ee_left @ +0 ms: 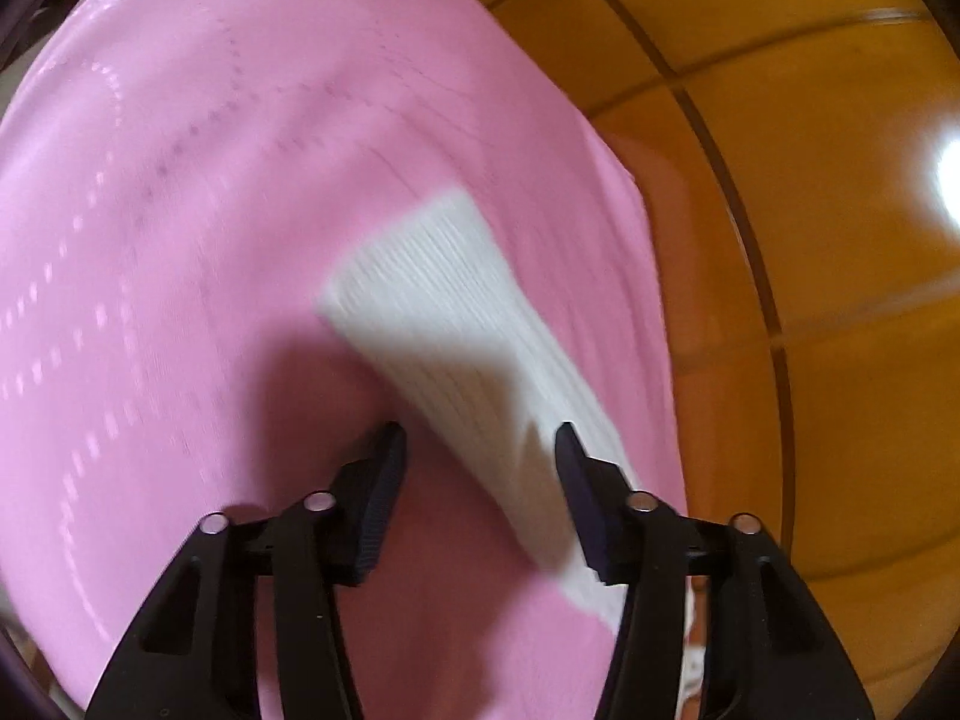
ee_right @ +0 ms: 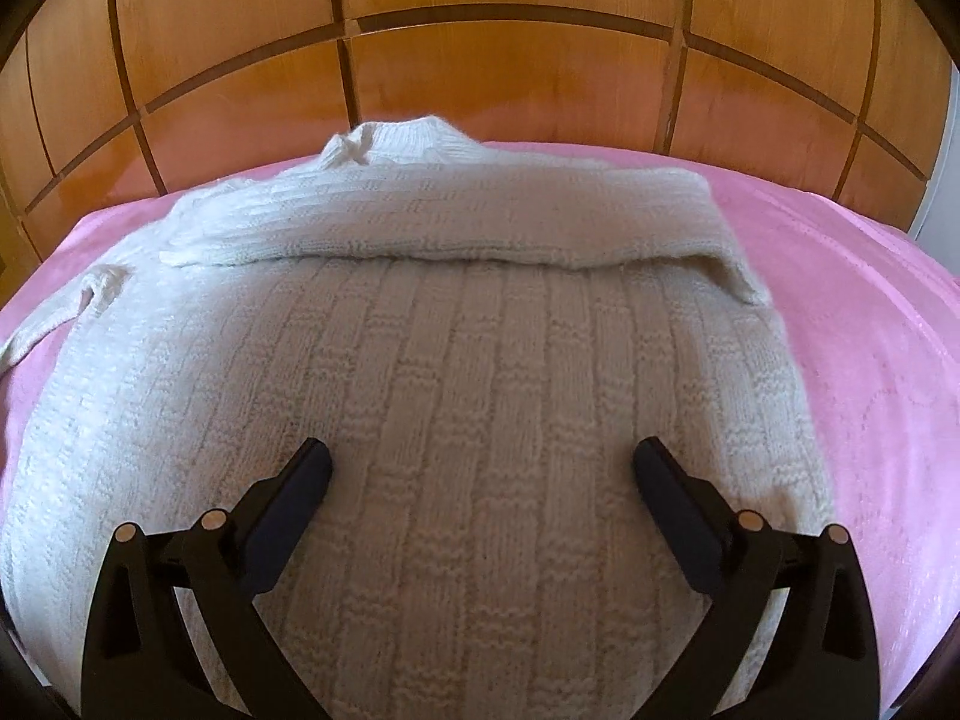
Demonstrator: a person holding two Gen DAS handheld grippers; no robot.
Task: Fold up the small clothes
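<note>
Pink bedspread, smooth fabric with faint stitched dotted lines, covers the bed; glossy orange wood panelling with dark grooves stands behind it.

White knit sweater lies flat on the bedspread, chunky basket-weave texture in vertical ribbed bands. 1 sleeve is folded across the chest as a thick horizontal roll. Collar bunched at the far edge, next to the panelling. Loose cuff at the left edge curls onto the pink.

Right claw: black fingers spread wide, nothing between them, hovering over the sweater's lower body.

Left claw: partly open, black ribbed pads. White ribbed sleeve runs as a flat rectangular strip between the fingers, lying against the right-hand pad; the left-hand pad stands clear of it with pink visible in the gap. Can't tell if it's actually pinched. View is motion-blurred.
</note>
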